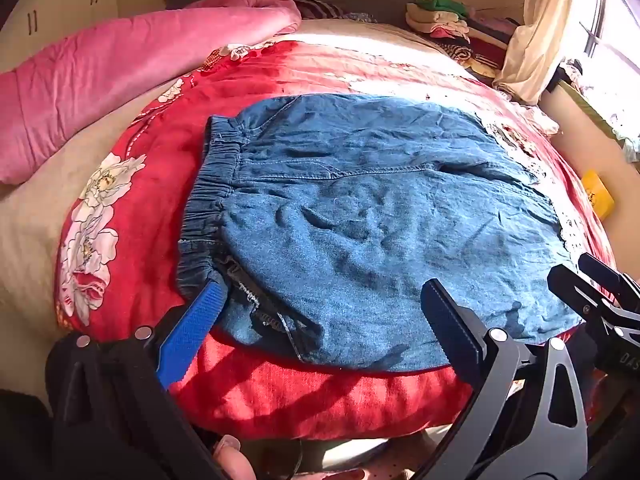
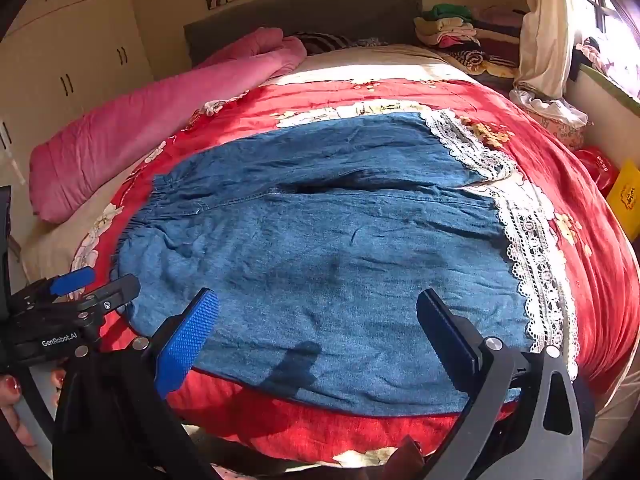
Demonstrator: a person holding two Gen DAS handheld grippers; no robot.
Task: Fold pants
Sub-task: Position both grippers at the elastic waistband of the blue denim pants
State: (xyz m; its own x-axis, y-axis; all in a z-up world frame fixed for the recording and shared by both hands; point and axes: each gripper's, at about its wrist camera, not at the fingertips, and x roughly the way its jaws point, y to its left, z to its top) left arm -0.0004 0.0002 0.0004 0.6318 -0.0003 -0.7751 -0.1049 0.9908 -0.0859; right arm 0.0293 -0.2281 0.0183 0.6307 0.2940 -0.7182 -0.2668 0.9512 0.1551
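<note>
Blue denim pants lie flat across a red flowered quilt on the bed, elastic waistband to the left, white lace hems to the right. My left gripper is open over the near waistband corner, empty. My right gripper is open over the near edge of the pants, empty. Each gripper shows in the other's view: the right one at the right edge, the left one at the left edge.
A pink rolled duvet lies along the far left of the bed. Stacked clothes sit by the grey headboard. A curtain and window are at the right, wardrobes at the left. A yellow box stands right of the bed.
</note>
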